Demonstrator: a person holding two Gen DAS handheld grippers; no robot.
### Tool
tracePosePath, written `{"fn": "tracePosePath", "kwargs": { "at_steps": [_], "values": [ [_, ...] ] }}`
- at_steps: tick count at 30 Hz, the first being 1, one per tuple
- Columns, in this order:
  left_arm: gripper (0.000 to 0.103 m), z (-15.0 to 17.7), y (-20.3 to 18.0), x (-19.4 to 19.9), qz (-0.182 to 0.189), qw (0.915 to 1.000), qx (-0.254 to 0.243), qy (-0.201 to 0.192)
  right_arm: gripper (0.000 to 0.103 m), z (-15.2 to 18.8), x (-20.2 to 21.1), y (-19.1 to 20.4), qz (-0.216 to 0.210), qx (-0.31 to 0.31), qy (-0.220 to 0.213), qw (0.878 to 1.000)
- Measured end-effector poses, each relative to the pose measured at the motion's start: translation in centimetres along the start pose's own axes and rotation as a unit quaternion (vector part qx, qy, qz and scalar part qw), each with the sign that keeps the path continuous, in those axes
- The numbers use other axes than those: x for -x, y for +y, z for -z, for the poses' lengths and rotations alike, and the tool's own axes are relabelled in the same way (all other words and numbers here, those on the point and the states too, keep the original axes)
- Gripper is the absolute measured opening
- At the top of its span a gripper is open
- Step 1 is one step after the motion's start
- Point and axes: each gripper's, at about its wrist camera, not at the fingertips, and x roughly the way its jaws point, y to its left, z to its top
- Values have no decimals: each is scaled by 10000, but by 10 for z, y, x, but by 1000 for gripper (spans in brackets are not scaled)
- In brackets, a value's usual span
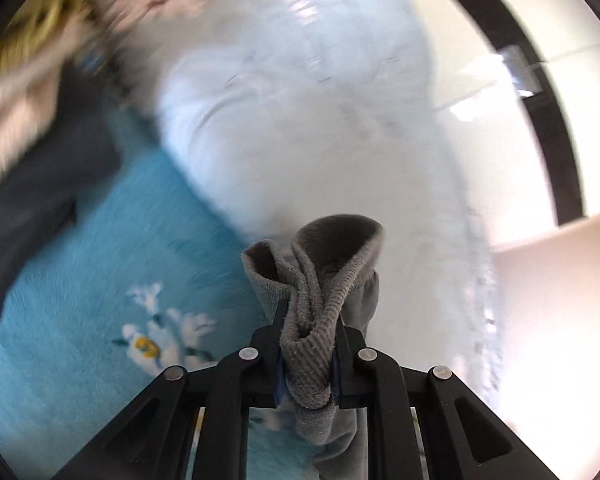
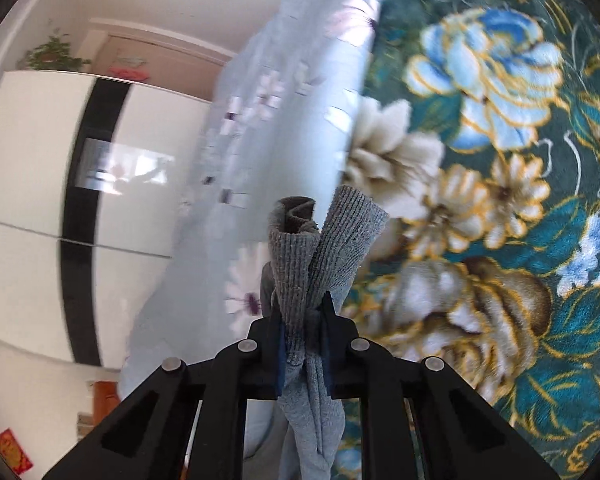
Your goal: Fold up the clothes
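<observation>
We clench the left gripper [image 1: 309, 354] and the right gripper [image 2: 303, 334] on the grey garment's [image 1: 320, 280] ribbed edge, lifted ahead, no fold visibly made.

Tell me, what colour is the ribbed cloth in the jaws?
Grey ribbed cloth, clearest in the right wrist view.

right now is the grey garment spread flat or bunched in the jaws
Bunched: the grey garment's ribbed edge is crumpled between the left jaws, and another gathered part between the right jaws.
</observation>
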Motion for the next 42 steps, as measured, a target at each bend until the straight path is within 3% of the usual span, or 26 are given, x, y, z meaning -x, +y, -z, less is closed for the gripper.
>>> {"fn": "tracePosePath", "kwargs": {
  "at_steps": [2,5,6,9,12,15,17,20,27,29,33,35,38,42],
  "values": [
    [17,-5,1,29,144,9996,-236,-102,15,2,26,8,-323,98,-63,9994],
    [17,10,30,38,-55,9989,-455,37,15,13,67,-13,-484,-4,-166,9987],
    [17,17,43,31,-165,9987,-465,154,15,19,77,-31,-403,-101,-122,9991],
    [17,30,88,4,-671,9948,-383,661,15,34,72,-98,657,-384,244,9968],
    [17,53,127,-15,-1094,9889,-33,1006,15,57,72,-166,913,-1415,297,9853],
    [17,53,149,-7,-803,9908,543,945,15,70,80,-192,768,-1833,222,9798],
    [17,48,147,-3,-766,9912,518,952,15,68,83,-186,722,-1683,253,9828],
    [19,47,139,-7,-1078,9878,210,1106,15,62,83,-172,861,-1329,325,9868],
    [36,53,138,20,-1053,9856,400,1263,15,60,83,-152,885,-1121,324,9892],
    [38,54,138,33,-998,9873,369,1181,15,62,86,-137,984,-859,299,9910],
    [43,58,137,61,-645,9913,518,1026,15,77,89,-73,1241,330,235,9914],
    [47,76,125,67,-425,9928,552,975,15,91,84,-33,1272,983,235,9867],
    [49,87,115,81,-145,9940,512,959,15,127,64,29,1271,2020,373,9704],
    [53,97,98,89,71,9944,400,980,15,198,21,91,1308,3277,913,9312]
  ]
}}
